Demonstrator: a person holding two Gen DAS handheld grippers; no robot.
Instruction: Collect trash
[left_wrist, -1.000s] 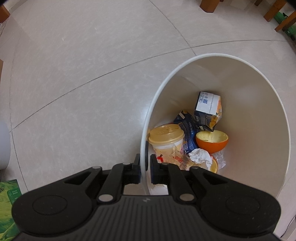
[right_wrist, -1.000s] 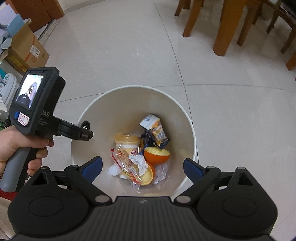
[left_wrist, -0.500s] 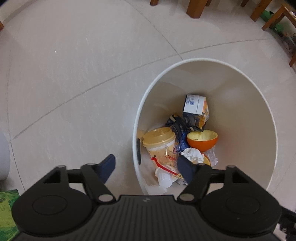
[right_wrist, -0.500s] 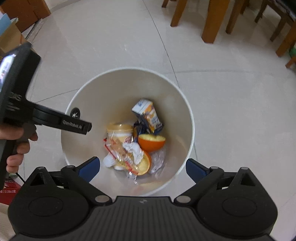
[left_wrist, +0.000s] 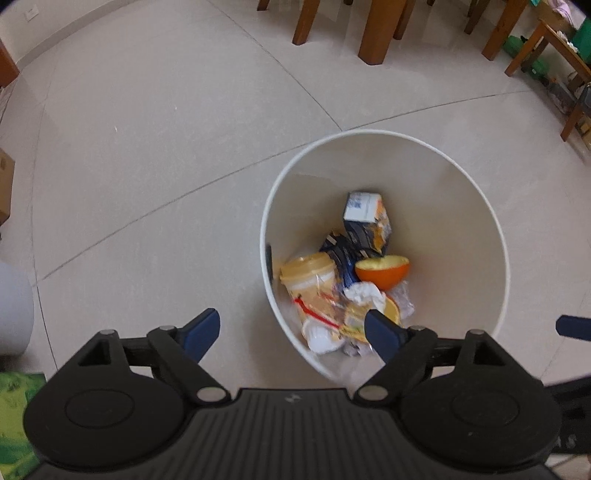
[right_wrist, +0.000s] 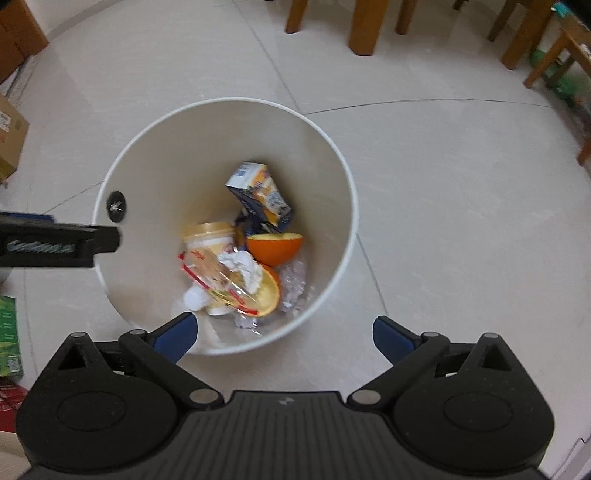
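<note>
The floor (right_wrist: 443, 184) was pale, glossy tile crossed by thin dark grout lines, with wooden furniture legs (left_wrist: 378, 33) at the far side and a cardboard box (right_wrist: 11, 136) at the left edge. On it stood a round white bin (right_wrist: 147, 147) with smooth walls. The trash lay at its bottom: a lidded paper cup (right_wrist: 210, 236), a dented carton (right_wrist: 258, 192), a hollow orange half (right_wrist: 275, 247), crumpled tissue (right_wrist: 240, 266) and a crinkly clear wrapper (right_wrist: 210, 273). The left claw (left_wrist: 291, 330) had just been opening and stood spread over the bin's rim, nothing between its blue pads (left_wrist: 201, 330). The right claw (right_wrist: 282, 334) had also been opening, spread wide and empty.
</note>
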